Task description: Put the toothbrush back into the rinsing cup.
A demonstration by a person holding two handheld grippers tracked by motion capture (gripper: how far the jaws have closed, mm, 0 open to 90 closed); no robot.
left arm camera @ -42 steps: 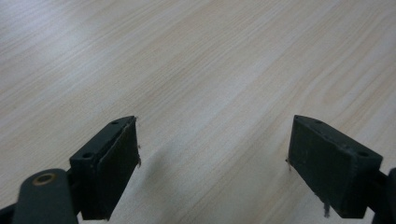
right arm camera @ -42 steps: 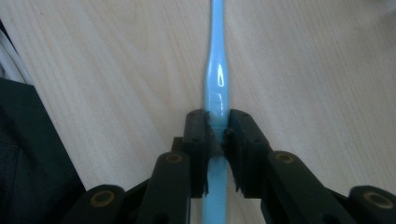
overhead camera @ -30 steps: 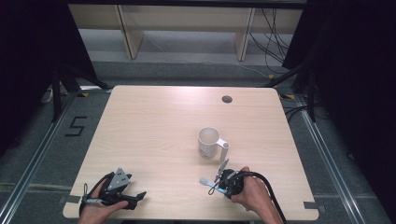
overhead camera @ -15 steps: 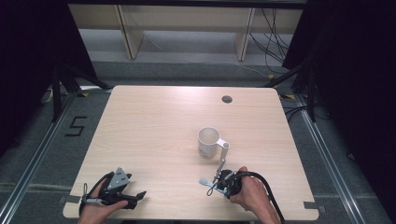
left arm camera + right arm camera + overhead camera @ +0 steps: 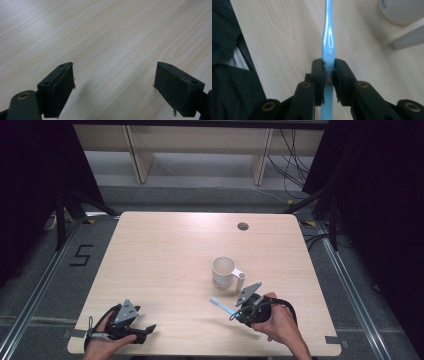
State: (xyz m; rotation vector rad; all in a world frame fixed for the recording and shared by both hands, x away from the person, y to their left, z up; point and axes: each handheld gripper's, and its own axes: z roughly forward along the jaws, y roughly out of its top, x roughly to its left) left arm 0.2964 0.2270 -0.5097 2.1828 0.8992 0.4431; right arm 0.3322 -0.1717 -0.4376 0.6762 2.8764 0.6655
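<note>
right gripper: the black two-jaw right gripper (image 5: 234, 314) sits lower right of centre in the high view, jaws pinched tight on a light blue plastic toothbrush (image 5: 328, 40)

toothbrush: sticks out of the jaws toward the upper left in the high view (image 5: 221, 305). In the right gripper view the handle runs straight up the middle of the frame, clamped between the pads low on the shaft. Looks clear of the table, hard to be sure

mug: white ceramic mug with a side handle (image 5: 223, 272), upright, centre of the high view, just above the right gripper. Its handle points to the lower right. Looks empty as far as I can see

left gripper: black left gripper (image 5: 142, 332) at the lower left of the high view, jaws spread wide with nothing between them, low over the pale wooden tabletop (image 5: 105, 32)

step in hand: my read is the brush is picked up and about to be carried to the mug

next move: probably lift it higher, tip it so one end points down, line it up over the mug's mouth, then let go. The rim is the thing to clear, and the mug could tip if it gets bumped
</note>
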